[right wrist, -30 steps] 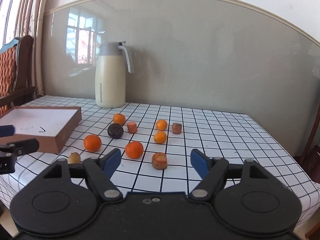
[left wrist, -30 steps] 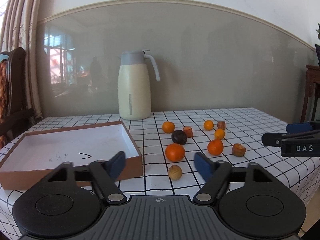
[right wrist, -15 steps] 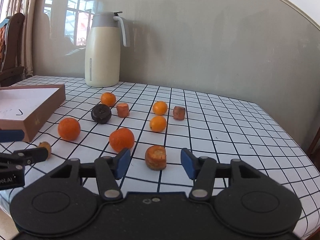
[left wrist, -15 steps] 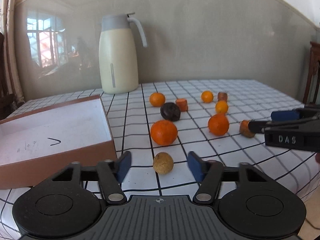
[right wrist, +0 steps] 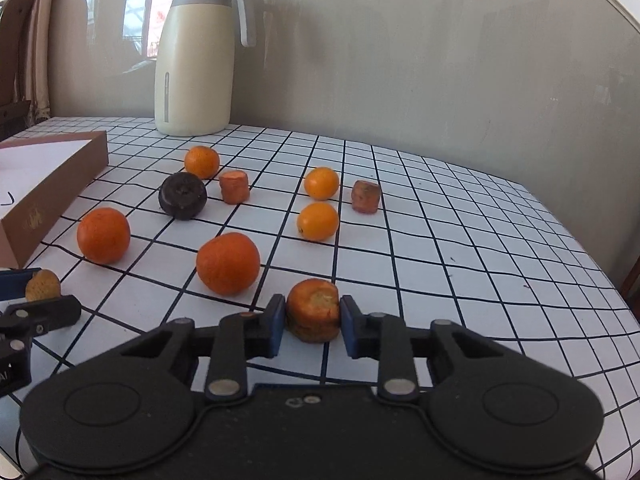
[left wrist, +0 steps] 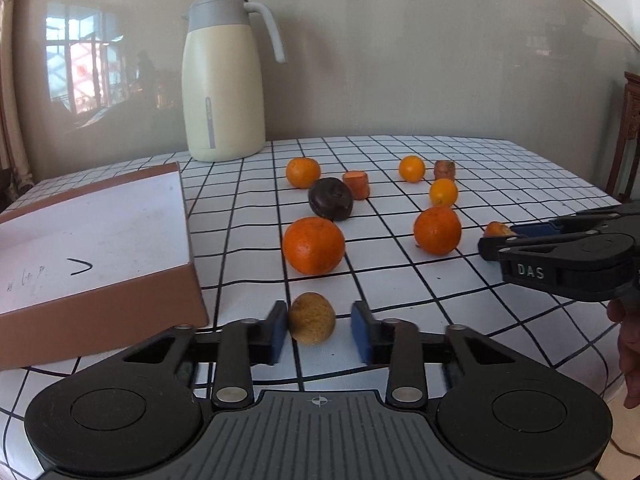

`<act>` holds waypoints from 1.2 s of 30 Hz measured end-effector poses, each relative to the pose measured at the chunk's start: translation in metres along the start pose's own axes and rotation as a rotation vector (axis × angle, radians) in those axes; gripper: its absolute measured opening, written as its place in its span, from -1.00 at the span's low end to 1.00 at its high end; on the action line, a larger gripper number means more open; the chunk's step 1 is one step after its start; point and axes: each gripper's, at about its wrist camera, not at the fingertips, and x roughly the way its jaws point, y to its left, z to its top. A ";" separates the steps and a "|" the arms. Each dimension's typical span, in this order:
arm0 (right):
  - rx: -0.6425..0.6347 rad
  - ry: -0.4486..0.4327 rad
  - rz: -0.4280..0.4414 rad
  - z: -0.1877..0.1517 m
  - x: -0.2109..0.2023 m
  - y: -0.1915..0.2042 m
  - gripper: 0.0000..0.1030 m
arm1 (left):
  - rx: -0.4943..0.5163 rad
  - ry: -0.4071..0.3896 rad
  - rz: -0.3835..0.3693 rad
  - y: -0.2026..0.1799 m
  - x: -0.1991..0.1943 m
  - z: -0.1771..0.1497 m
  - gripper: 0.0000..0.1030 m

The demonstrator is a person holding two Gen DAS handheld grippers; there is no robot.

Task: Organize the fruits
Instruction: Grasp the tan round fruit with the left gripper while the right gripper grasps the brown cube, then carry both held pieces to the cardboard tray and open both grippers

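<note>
My left gripper [left wrist: 320,330] straddles a small tan-brown round fruit [left wrist: 312,317] on the checked tablecloth; the left pad touches it, the right pad stands a little apart. My right gripper [right wrist: 313,320] has both blue pads against an orange-brown carrot chunk [right wrist: 313,309] on the cloth. Several oranges lie beyond, the nearest ones in the left wrist view [left wrist: 313,245] and the right wrist view [right wrist: 228,263]. A dark round fruit [left wrist: 331,199] sits among them. The open brown box [left wrist: 92,224] with a white inside lies to the left.
A cream jug [left wrist: 223,80] with a grey lid stands at the back by the wall. Two more carrot chunks [right wrist: 234,187] [right wrist: 365,197] and small oranges [right wrist: 318,220] lie mid-table. The table's right edge [right wrist: 600,276] drops off nearby.
Both grippers moved forward and down to the cloth and narrowed: the left around the tan fruit, the right onto the carrot chunk.
</note>
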 end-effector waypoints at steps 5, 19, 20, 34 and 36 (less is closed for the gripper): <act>0.009 -0.045 -0.013 0.003 -0.011 -0.003 -0.61 | -0.004 -0.036 -0.011 0.002 -0.007 0.002 -0.51; -0.007 -0.200 0.055 0.026 -0.055 0.031 -0.60 | -0.038 -0.179 0.055 0.049 -0.065 0.014 -0.51; -0.011 -0.213 0.066 0.028 -0.058 0.036 -0.61 | -0.043 -0.184 0.064 0.055 -0.069 0.014 -0.51; -0.078 -0.329 0.297 0.063 -0.071 0.134 -0.61 | -0.127 -0.234 0.256 0.156 -0.108 0.010 -0.51; -0.086 -0.334 0.318 0.069 -0.067 0.149 -0.61 | -0.137 -0.232 0.293 0.173 -0.111 0.008 -0.51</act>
